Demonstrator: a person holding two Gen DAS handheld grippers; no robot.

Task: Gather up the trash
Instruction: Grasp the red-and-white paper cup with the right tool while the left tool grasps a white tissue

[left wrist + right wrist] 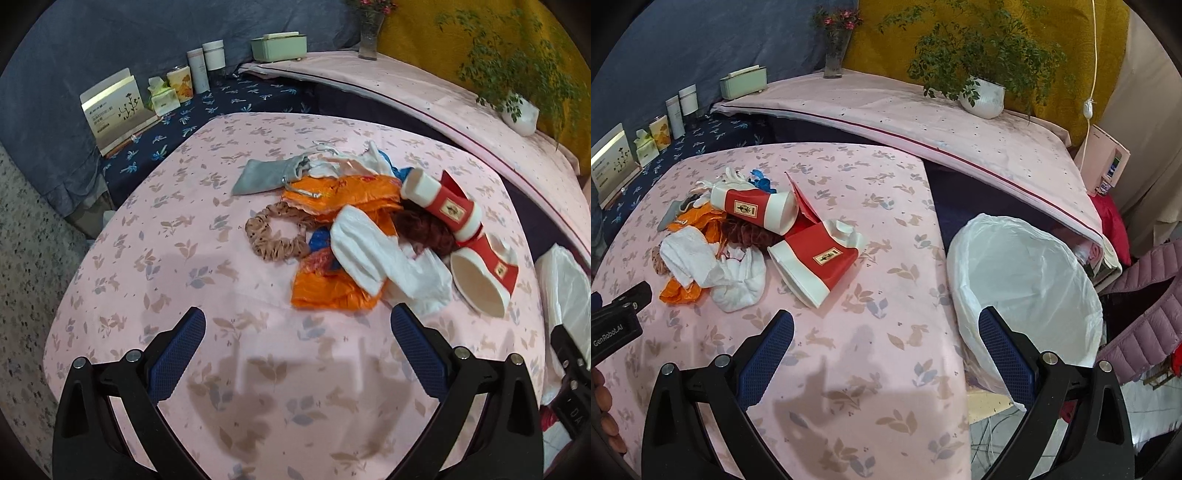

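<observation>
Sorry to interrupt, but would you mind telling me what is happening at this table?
A person holds a gripper in each hand above a pink tablecloth, clearing trash. Both the left gripper and right gripper are open and hold nothing. The pile is untouched: two red cups on their sides, orange wrappers, white tissues, a scrunchie. A bin lined with a white bag waits beside the table, on the right.

Bare pink tablecloth point(155, 266) open in front of the trash pile point(354, 236), lined bin point(1027, 280) mouth unobstructed right of it, raised shelf point(923, 122) behind.
</observation>
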